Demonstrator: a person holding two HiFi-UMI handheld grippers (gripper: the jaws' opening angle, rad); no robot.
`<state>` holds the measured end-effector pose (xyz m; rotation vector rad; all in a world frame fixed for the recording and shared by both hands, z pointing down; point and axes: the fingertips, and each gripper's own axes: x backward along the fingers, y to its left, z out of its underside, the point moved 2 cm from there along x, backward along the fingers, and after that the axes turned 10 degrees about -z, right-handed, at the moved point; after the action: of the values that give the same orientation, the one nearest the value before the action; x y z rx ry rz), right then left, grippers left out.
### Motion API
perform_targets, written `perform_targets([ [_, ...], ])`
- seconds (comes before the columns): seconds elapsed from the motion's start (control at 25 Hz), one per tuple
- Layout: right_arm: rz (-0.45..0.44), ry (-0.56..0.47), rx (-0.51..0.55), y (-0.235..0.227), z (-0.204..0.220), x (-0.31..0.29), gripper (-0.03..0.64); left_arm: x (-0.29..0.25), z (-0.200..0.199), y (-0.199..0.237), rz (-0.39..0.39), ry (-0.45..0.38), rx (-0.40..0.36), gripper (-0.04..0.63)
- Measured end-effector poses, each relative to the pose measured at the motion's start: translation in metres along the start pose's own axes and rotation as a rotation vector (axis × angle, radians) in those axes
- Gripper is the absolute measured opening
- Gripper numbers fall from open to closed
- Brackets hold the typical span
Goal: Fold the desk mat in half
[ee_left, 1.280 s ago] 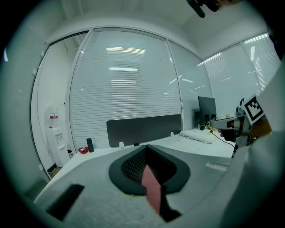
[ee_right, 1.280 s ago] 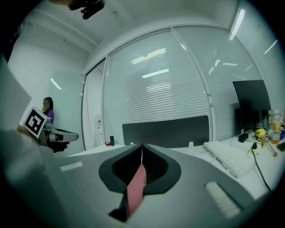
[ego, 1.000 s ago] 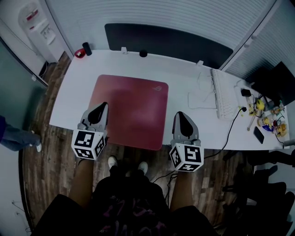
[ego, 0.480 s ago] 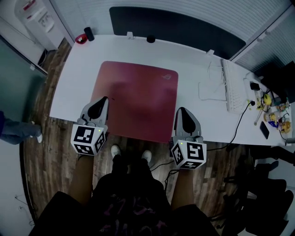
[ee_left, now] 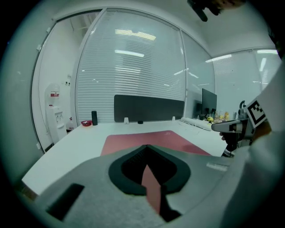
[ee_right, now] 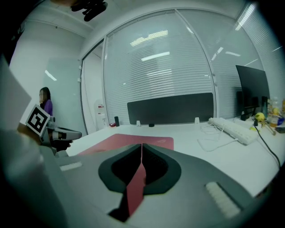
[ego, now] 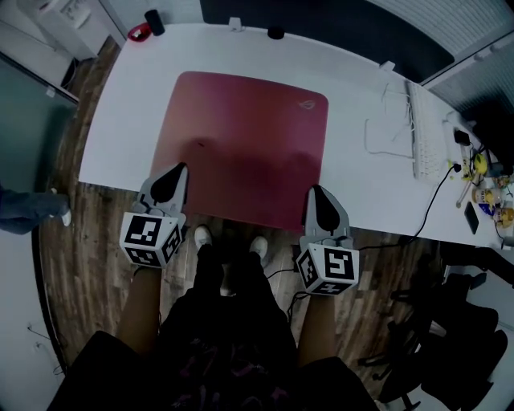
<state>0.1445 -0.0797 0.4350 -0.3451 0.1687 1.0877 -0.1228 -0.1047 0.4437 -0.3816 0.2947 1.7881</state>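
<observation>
The red desk mat [ego: 241, 144] lies flat on the white desk [ego: 361, 193], its logo corner at the far right. My left gripper [ego: 177, 172] covers the mat's near left corner and my right gripper [ego: 316, 193] covers its near right corner. In the left gripper view a strip of the mat [ee_left: 151, 187] runs between the shut jaws of the left gripper [ee_left: 145, 153]. The right gripper view shows the same: a red strip of mat [ee_right: 135, 187] pinched in the right gripper [ee_right: 141, 149]. Both corners are hidden under the grippers in the head view.
A white keyboard [ego: 426, 140] and loose white cables [ego: 385, 132] lie right of the mat. A dark cylinder [ego: 153, 22] and a red dish [ego: 138, 32] stand at the far left corner. A black partition [ego: 337, 28] backs the desk. A person [ee_right: 45, 104] sits to the left.
Both grippers have sunk toward the desk's near edge, still at the mat's near corners with jaws shut. The head view has tipped, so the desk now sits higher in the picture.
</observation>
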Motion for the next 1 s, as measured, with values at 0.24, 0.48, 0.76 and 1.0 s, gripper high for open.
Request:
perform_targets([
  [0.24, 0.002, 0.045, -0.031, 0.002, 0.034, -0.005, 0.015, 0.000, 0.037, 0.003, -0.001, 0.062, 0.008, 0.000],
  [0.48, -0.009, 0.107, -0.051, 0.010, 0.067, -0.006, 0.015, 0.003, 0.065, 0.000, 0.014, 0.110, 0.031, 0.000],
  [0.76, -0.021, 0.157, -0.050, 0.013, 0.087, -0.006, 0.015, 0.000, 0.081, 0.000, 0.027, 0.145, 0.010, 0.000],
  [1.0, -0.107, 0.246, 0.110, 0.021, 0.094, -0.008, 0.078, 0.002, 0.089, -0.014, 0.128, 0.190, -0.333, 0.012],
])
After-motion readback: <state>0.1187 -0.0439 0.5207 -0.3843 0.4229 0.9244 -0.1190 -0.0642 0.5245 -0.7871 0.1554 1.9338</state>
